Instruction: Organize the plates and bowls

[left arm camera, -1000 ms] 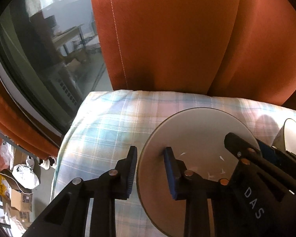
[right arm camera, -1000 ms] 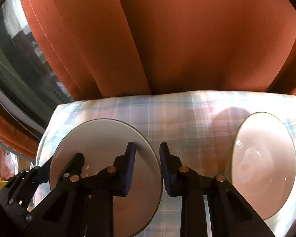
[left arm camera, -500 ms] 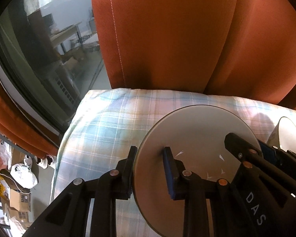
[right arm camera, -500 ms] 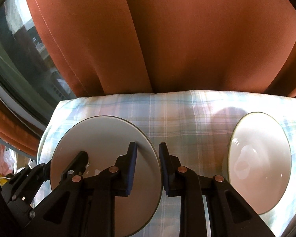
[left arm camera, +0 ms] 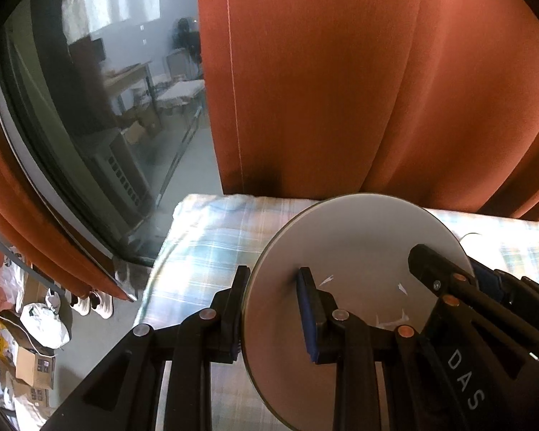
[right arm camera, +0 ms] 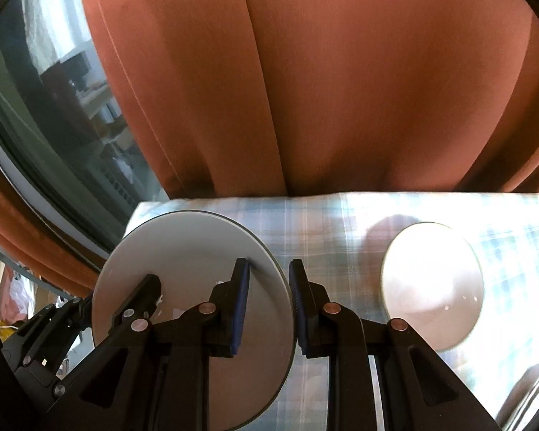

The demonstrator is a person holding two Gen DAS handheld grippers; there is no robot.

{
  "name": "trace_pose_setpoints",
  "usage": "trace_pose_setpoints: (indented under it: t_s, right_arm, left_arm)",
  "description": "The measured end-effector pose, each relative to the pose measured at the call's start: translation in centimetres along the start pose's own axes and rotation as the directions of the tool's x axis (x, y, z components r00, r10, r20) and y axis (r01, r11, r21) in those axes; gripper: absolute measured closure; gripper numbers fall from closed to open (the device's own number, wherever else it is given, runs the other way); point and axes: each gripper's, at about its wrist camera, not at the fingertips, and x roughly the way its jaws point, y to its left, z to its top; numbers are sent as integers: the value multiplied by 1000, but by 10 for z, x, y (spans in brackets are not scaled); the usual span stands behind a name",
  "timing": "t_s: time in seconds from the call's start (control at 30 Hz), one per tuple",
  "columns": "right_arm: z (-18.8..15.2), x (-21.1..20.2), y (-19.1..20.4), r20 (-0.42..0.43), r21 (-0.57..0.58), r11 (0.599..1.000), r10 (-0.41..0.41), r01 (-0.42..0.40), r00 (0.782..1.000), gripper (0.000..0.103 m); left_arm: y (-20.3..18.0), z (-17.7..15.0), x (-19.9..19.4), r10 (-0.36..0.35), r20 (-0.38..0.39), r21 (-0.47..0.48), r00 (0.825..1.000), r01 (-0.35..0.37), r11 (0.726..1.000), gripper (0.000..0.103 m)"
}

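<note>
Left wrist — both tongs [left arm camera: 273, 309] [right arm camera: 267, 307] grip the plate [left arm camera: 359, 251].

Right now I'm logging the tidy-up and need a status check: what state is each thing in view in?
Grey plate: gripped at opposite rims by both grippers, tilted, off the cloth.
Left gripper: shut on the plate's left rim.
Right gripper: shut on the plate's right rim.
White bowl: upright on the checked cloth, empty, untouched.
Curtain: drawn behind the table.
</note>
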Motion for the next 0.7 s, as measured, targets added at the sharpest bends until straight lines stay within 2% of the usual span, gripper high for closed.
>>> trace_pose_setpoints:
  t_s: [0.47,0.7]
  right_arm:
    - [-34,-79,-10,55,38,999,-5,2,998,76]
    - [-61,-110,-26,77,27,999,27,-29,997,76]
  left_arm:
    - [-15,-28,-70,-9,43,44,999,7,999,78]
    - [-38,-50,-103,25,70,51,997,-29,998,77]
